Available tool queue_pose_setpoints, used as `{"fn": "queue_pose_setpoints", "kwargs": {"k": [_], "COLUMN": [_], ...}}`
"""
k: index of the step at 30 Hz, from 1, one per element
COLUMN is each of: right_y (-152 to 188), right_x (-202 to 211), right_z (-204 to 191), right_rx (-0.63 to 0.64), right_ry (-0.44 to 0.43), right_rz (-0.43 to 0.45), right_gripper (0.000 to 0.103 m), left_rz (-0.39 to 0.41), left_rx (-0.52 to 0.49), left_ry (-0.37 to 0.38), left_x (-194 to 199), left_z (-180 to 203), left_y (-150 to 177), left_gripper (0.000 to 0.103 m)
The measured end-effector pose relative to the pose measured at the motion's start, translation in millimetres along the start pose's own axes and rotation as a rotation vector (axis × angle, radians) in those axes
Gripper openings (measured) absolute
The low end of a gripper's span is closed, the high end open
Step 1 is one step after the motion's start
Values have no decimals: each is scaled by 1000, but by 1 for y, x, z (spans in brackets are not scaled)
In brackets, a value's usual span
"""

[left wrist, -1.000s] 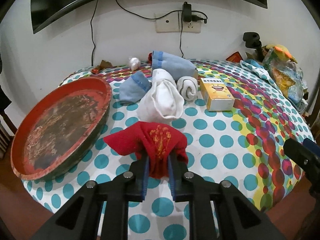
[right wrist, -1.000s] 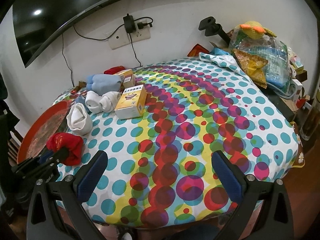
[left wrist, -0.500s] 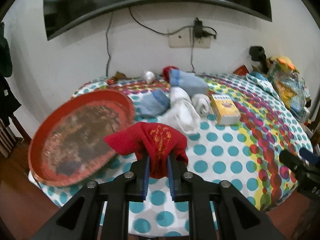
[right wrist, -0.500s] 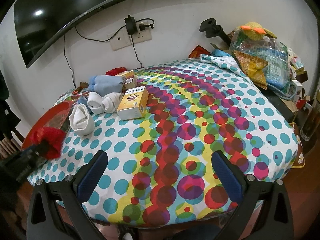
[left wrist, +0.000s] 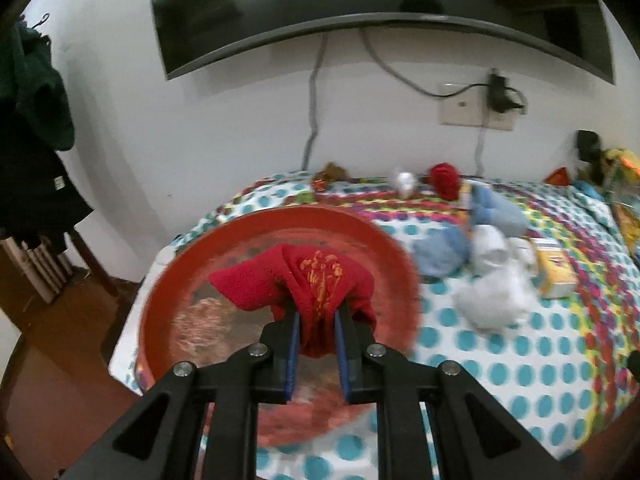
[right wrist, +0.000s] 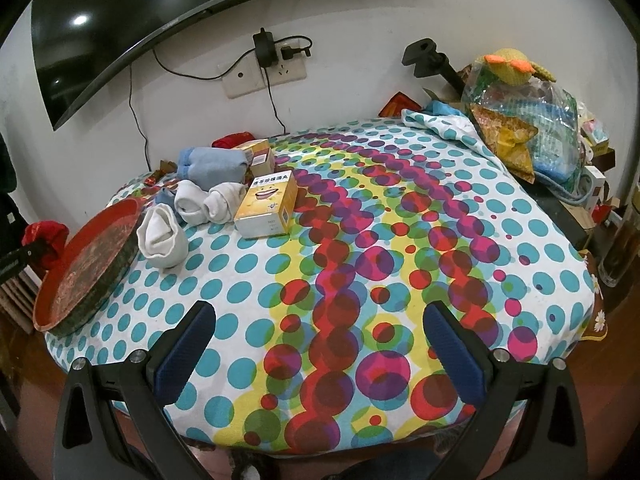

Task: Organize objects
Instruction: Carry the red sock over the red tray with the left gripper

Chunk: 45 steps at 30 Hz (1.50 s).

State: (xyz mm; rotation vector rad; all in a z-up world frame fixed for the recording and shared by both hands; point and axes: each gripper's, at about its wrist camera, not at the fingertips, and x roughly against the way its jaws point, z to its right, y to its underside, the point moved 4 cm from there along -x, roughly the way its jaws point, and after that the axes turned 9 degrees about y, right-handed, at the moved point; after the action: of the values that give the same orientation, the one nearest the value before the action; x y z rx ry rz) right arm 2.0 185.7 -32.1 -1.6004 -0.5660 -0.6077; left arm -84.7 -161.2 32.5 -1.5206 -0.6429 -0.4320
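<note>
Left gripper is clamping its jaws on the red sock, hanging over the red tray at the counter's left edge. Right gripper is sitting with jaws wide apart, nothing in them.

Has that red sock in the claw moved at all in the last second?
Yes. In the right wrist view the red sock has travelled leftward, from over the dotted tablecloth to beyond the red tray's far rim.
</note>
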Motion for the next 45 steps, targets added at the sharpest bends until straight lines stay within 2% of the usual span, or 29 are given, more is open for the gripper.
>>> {"fn": "queue_pose_setpoints", "kwargs": {"k": [7, 17, 27, 40, 43, 45], "right_y": [1, 6, 7, 9, 9, 9], "right_x": [-2, -8, -9, -13, -13, -13], "right_z": [-5, -8, -7, -9, -9, -10], "right_rx": [20, 38, 40, 48, 49, 50], "right_ry": [7, 15, 14, 15, 15, 15], "right_rz": [-5, -17, -24, -28, -31, -30], "right_gripper": [103, 103, 103, 103, 103, 103], "left_rz": [-55, -184, -264, -297, -299, -297], "left_rx": [53, 135, 133, 153, 149, 143], "left_ry": [-73, -109, -164, -166, -164, -166], "left_x": [-22, -59, -86, -97, -97, -97], "left_z": [-53, -101, -115, -119, -119, -118], "left_y": [2, 16, 23, 29, 29, 30], "left_gripper": [16, 16, 16, 17, 23, 32]}}
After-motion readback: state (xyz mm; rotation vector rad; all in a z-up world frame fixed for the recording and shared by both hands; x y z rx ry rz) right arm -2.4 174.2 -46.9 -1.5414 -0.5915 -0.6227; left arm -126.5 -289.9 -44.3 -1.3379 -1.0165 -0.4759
